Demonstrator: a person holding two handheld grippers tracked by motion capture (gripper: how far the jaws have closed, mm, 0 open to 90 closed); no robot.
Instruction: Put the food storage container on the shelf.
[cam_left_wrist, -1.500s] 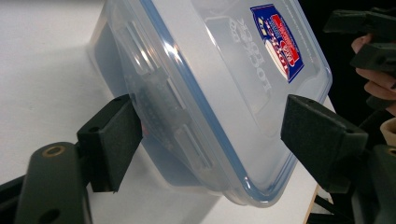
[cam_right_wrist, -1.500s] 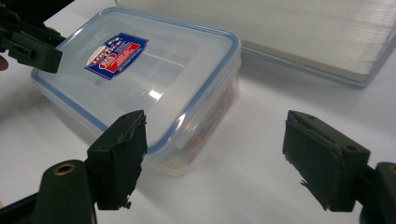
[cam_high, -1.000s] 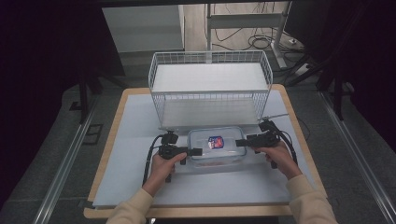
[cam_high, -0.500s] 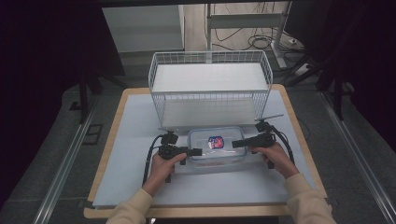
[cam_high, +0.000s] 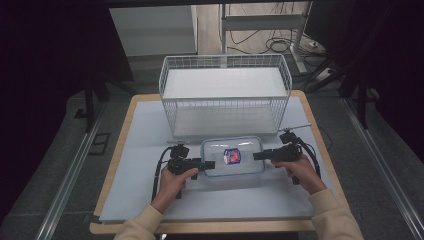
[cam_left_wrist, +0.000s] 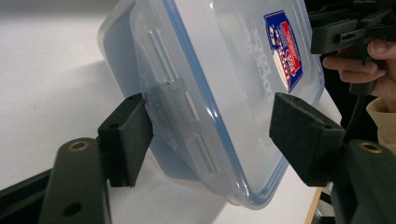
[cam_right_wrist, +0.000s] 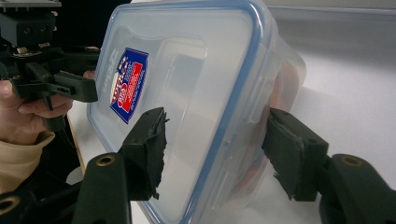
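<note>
A clear plastic container (cam_high: 232, 156) with a blue-rimmed lid and a red and blue sticker lies on the white mat, in front of the basket. My left gripper (cam_high: 209, 164) is at its left end. Its jaws have just been closing, and in the left gripper view (cam_left_wrist: 210, 126) the pads press on the container (cam_left_wrist: 224, 70), one on the side clip and one over the lid. My right gripper (cam_high: 257, 156) is at the right end. Its jaws have also been closing and straddle the rim (cam_right_wrist: 215, 140), a small gap showing at the lower pad (cam_right_wrist: 285, 154).
A white wire basket (cam_high: 225, 112) stands behind the container, its open side towards me. The white mat (cam_high: 150, 200) covers the wooden table. Black cables trail from both grippers. Dark floor and rails surround the table.
Both grippers have closed in on the ends of the container. The right one has slid slightly left onto the rim. The container lies in the same place.
</note>
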